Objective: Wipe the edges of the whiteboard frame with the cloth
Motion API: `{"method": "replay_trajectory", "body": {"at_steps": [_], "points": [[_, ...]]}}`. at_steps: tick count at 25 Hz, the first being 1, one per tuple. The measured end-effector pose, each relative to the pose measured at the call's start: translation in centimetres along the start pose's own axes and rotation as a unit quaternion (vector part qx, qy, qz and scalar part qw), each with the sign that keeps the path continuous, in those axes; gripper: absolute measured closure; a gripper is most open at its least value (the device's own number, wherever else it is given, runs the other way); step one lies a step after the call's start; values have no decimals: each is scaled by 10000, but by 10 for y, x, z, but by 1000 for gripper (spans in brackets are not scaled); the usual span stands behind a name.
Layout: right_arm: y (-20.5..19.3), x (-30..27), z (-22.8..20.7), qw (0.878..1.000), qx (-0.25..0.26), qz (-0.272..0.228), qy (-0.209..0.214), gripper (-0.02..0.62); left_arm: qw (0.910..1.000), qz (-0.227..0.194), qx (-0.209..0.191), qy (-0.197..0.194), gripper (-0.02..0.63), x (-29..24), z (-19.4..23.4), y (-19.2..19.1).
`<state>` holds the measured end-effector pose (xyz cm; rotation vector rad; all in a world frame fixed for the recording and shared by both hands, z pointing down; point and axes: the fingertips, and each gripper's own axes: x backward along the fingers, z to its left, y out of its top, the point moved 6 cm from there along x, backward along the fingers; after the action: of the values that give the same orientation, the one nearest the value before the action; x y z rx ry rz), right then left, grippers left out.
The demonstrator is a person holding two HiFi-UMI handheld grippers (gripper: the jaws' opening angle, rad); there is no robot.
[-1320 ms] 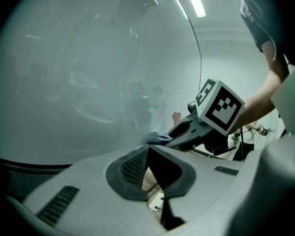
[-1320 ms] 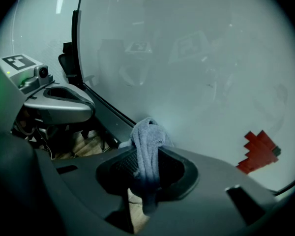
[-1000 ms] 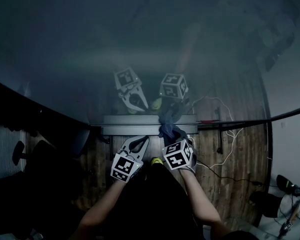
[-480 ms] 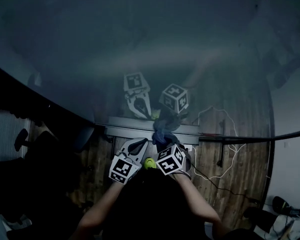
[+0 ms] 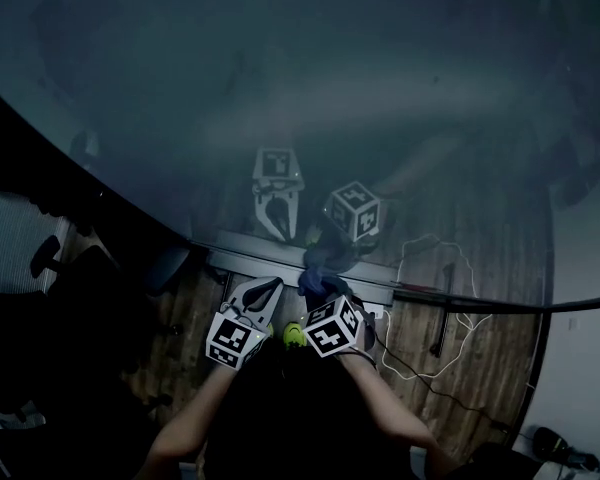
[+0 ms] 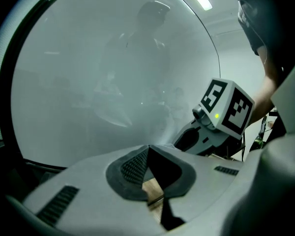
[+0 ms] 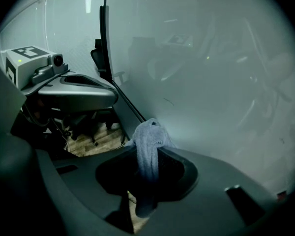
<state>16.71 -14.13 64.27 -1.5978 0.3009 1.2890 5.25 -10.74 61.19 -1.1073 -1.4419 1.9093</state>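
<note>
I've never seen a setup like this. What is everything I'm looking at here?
whiteboard: one, pale grey and glossy, fills the upper head view
frame edge: one, grey, along the whiteboard's bottom
cloth: one, blue, at the frame edge
floor: brown wood, below the whiteboard
cable: one, white, on the floor at right
left gripper: one, grey, shut and empty, beside the right one
right gripper: one, grey, shut on the cloth
forearms: two, behind the grippers

No text, label or number can be read.
</note>
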Motion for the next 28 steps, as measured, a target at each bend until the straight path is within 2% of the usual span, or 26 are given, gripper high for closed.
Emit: {"method": "replay_trajectory", "body": {"at_steps": [10,19,28], "points": [[-1,0,-2,9999,-50,-54,92,502,9998,-30,-100,141,597,2,6,11],[-4,2,-4,9988,-401,70,-253,500,9996,24,-153,-242,597,5,15,13],[-7,8,-5,9913,-1038,341,-732,502,9979,116,-81,-638,597,24,30,12]]}}
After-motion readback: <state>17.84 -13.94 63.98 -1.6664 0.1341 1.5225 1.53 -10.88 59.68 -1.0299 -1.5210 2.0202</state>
